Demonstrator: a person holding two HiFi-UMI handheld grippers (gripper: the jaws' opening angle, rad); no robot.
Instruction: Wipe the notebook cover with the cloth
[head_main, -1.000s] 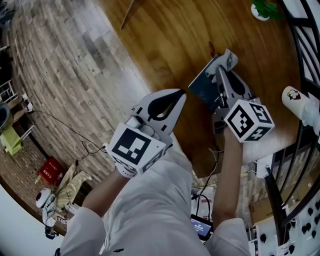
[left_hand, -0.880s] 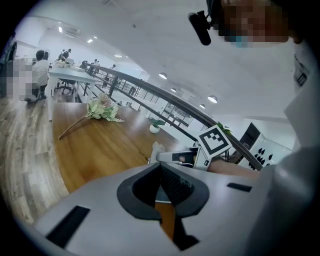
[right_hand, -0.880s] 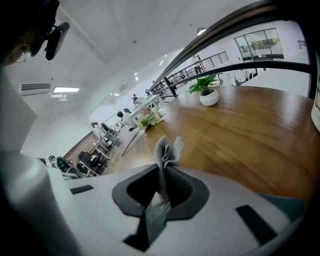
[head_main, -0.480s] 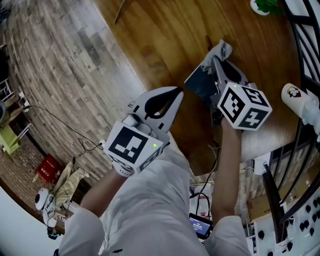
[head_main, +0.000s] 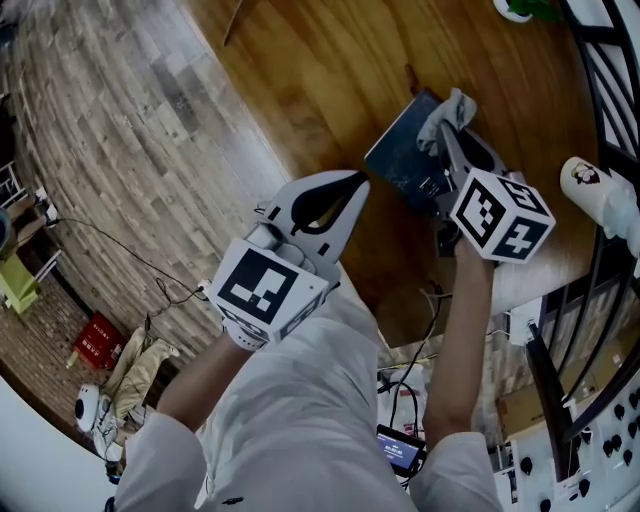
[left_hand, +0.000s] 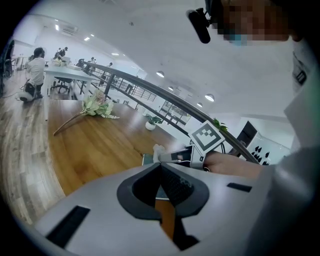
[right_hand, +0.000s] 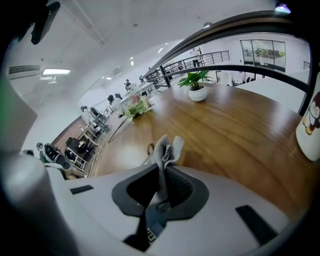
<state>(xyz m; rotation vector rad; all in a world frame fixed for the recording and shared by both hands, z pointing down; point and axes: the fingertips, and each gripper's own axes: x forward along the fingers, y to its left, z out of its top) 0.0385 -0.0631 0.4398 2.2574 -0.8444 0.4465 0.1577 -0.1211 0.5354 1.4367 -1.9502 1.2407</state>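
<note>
Right gripper (head_main: 447, 128) jaws clench a crumpled grey cloth (head_main: 448, 106) at the dark blue notebook (head_main: 400, 160)'s corner; left gripper (head_main: 358, 182), jaws clenched empty, steadies nothing, so the notebook may slide.

Bare wooden table (head_main: 320, 90) left of the notebook (head_main: 400, 160) — white container (head_main: 590, 190), perhaps a mug, near its right.

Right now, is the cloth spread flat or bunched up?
Bunched up. The cloth is pinched between the jaws of the right hand-held gripper, and its crumpled end sticks out past them.
</note>
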